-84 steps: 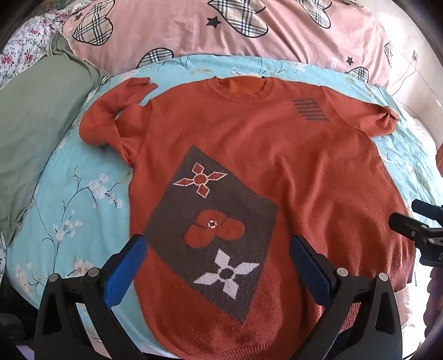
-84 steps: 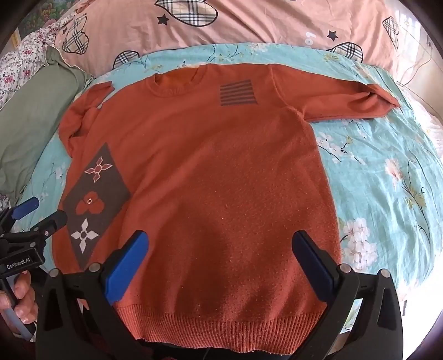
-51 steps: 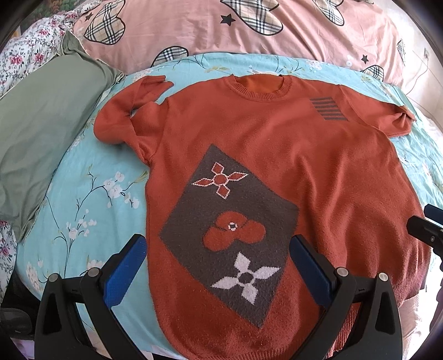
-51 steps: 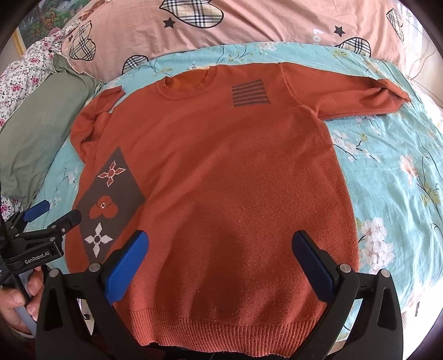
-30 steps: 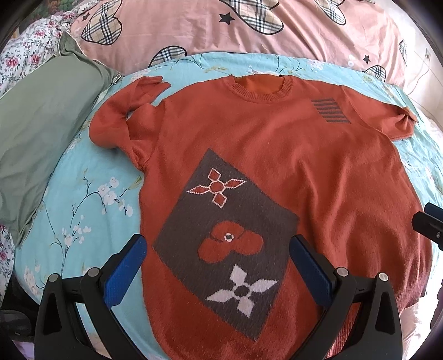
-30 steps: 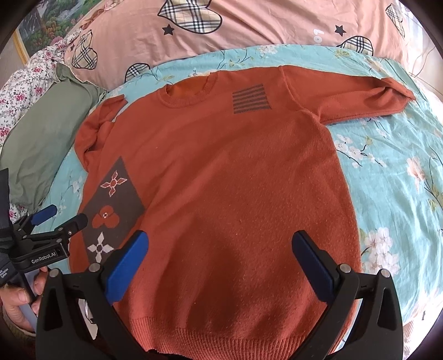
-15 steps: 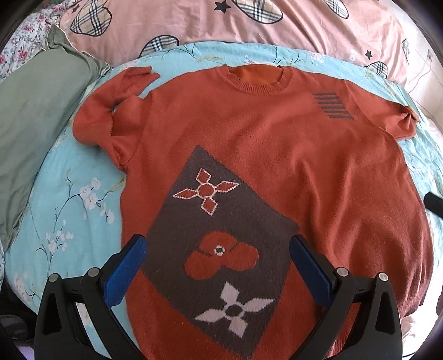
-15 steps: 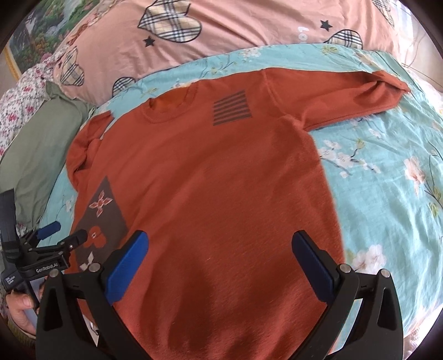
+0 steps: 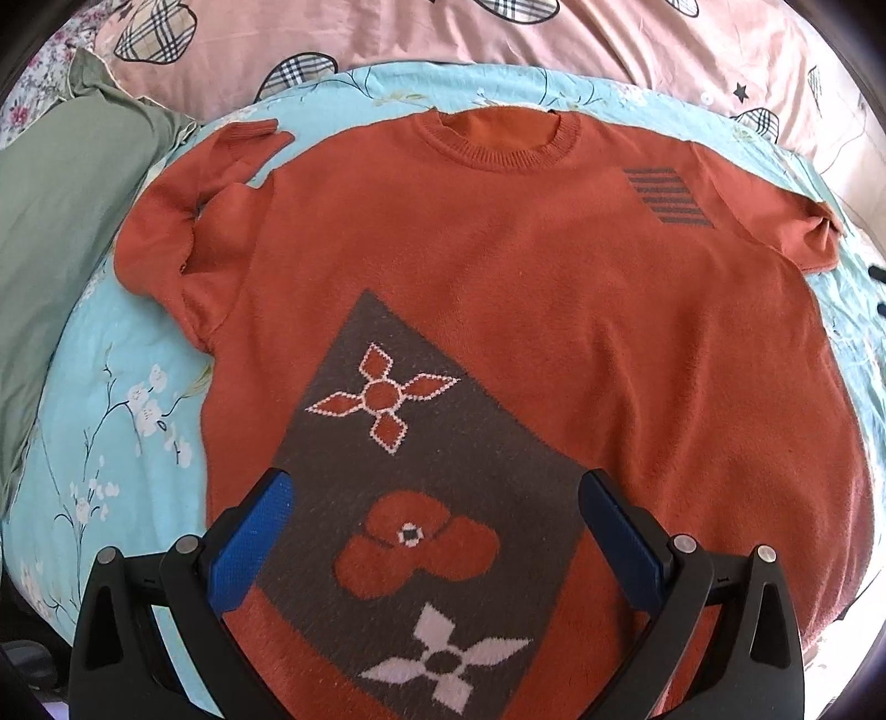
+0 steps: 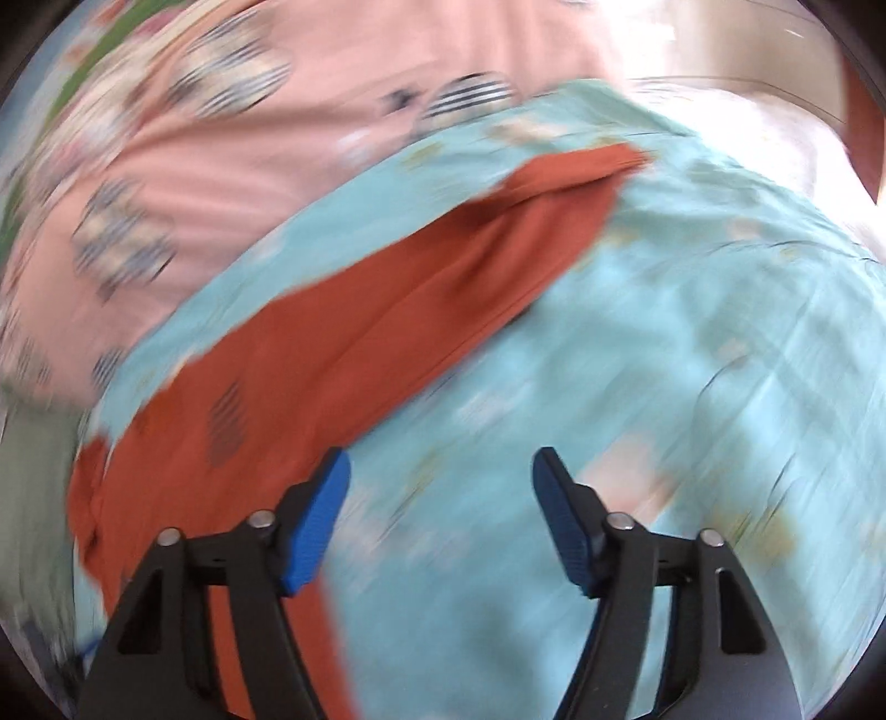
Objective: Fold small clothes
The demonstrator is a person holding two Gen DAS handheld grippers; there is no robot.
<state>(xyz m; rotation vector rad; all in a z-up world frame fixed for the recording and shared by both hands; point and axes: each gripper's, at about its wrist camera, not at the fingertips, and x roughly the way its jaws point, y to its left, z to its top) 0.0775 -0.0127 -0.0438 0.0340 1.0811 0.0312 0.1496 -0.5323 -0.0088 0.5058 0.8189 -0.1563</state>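
Note:
An orange knit sweater [image 9: 526, 288] lies flat, front up, on a light blue floral bedsheet [image 9: 105, 421]. It has a brown diamond patch with flowers [image 9: 421, 498] low on its left side and grey stripes [image 9: 667, 196] on the chest. Its left sleeve [image 9: 183, 221] is bent back at the shoulder. My left gripper [image 9: 434, 512] is open and empty above the brown patch. My right gripper [image 10: 440, 490] is open and empty over the sheet, beside the sweater's long right sleeve [image 10: 443, 260]. The right wrist view is blurred by motion.
A pink quilt with plaid hearts [image 9: 443, 50] lies along the far side of the bed. A green pillow [image 9: 50, 232] sits at the left. The bed's edge runs along the right [image 10: 775, 133].
My right gripper has swung quickly to the right, from over the sweater's body to the sheet by the right sleeve, and its jaws stand narrower. My left gripper has moved forward over the patch.

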